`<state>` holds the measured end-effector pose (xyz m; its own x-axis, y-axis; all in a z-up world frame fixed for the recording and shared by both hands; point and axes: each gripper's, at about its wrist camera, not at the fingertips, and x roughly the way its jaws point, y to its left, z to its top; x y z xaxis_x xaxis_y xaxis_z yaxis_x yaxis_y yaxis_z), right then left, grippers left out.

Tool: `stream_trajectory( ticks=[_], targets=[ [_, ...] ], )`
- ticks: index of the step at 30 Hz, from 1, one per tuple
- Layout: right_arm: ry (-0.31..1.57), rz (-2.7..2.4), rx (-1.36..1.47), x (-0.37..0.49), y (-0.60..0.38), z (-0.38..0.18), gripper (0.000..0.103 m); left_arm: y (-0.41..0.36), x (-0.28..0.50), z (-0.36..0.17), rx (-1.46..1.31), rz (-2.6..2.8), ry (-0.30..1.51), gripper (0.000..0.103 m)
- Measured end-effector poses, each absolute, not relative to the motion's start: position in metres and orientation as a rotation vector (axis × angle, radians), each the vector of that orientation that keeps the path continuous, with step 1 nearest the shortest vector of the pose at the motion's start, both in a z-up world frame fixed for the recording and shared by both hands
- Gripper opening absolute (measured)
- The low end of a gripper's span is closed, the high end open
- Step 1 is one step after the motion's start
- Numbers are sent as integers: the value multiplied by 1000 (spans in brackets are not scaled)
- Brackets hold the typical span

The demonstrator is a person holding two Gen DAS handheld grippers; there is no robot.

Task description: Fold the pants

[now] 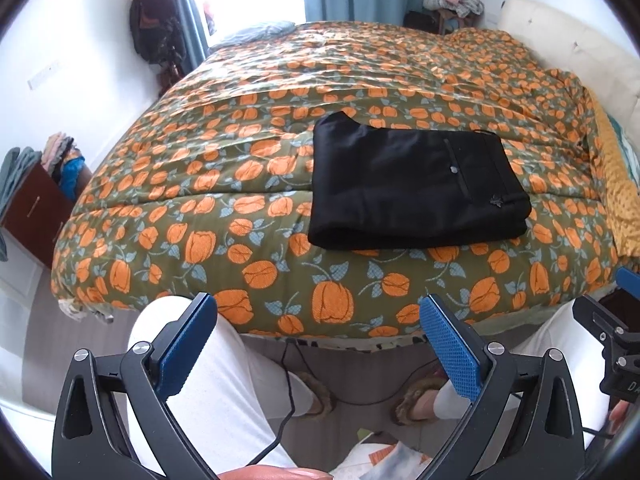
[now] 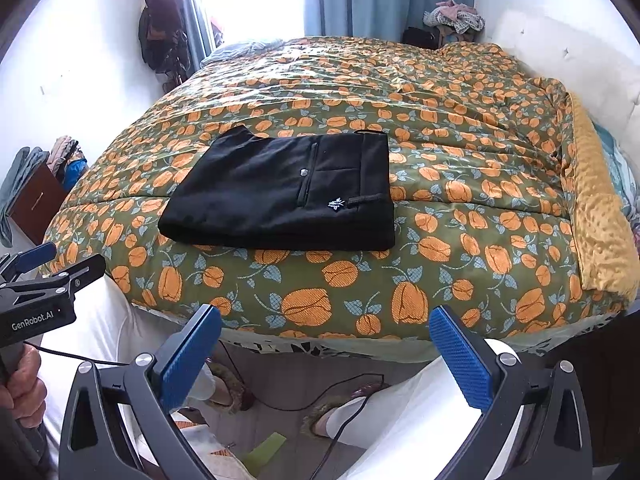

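Bedspread (image 1: 248, 184) supports the pants (image 1: 412, 188), folded at frame centre, seemingly finished; left gripper (image 1: 320, 344) and right gripper (image 2: 326, 354) are held wide apart, empty, at the bottom.

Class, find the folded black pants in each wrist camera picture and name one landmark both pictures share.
Left wrist view: the black pants lie right of centre on the floral quilt.
Right wrist view: the black pants lie left of centre on the same quilt.
Shared landmark: the clothes pile at the far right corner.
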<state>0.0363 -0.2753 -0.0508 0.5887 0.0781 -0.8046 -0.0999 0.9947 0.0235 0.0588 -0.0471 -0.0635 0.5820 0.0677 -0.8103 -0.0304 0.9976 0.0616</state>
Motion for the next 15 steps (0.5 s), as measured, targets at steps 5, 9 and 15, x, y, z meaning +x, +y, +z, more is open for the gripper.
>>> stream_trajectory(
  ticks=[5,9,15],
  targets=[
    [938,104,-18,36,-276,-51,103,-46,60,-64,46,54,952,101],
    [949,110,-19,37,-275,-53,103,-44,61,-64,41,55,955,101],
    [940,120,-26,33,-270,-52,103,-45,58,-65,49,59,939,101]
  ],
)
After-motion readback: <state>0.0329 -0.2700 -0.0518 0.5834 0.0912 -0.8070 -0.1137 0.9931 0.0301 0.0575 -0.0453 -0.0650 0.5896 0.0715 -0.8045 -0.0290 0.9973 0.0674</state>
